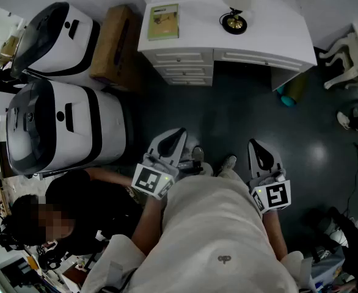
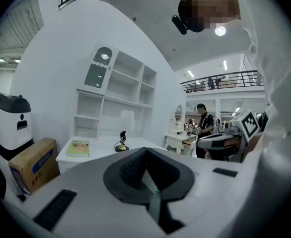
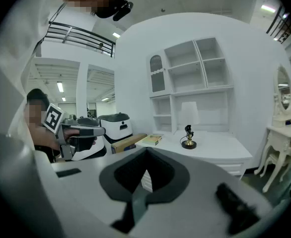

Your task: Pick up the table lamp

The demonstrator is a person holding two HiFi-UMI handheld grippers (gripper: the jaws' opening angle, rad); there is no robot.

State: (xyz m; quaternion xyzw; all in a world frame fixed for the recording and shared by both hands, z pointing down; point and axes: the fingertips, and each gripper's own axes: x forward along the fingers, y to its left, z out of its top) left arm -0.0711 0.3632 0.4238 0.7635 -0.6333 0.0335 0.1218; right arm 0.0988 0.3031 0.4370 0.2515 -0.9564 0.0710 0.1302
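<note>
The table lamp (image 1: 234, 14) has a white shade, a dark stem and a gold base. It stands on the white desk (image 1: 270, 23) at the far side of the dark floor. Both gripper views show it small and distant, as the lamp (image 2: 121, 143) and the lamp (image 3: 188, 138). My left gripper (image 1: 178, 134) and right gripper (image 1: 253, 145) are held close to my body, side by side, well short of the desk. The jaws of each meet at the tip with nothing between them, as seen on the left gripper (image 2: 145, 153) and the right gripper (image 3: 146, 153).
A green book (image 1: 163, 22) lies on the desk's left end. A cardboard box (image 1: 115, 44) and two white-and-black machines (image 1: 60, 38) (image 1: 63, 127) stand to the left. A person (image 1: 75, 212) crouches at lower left. White vanity furniture (image 1: 350, 54) is at the right.
</note>
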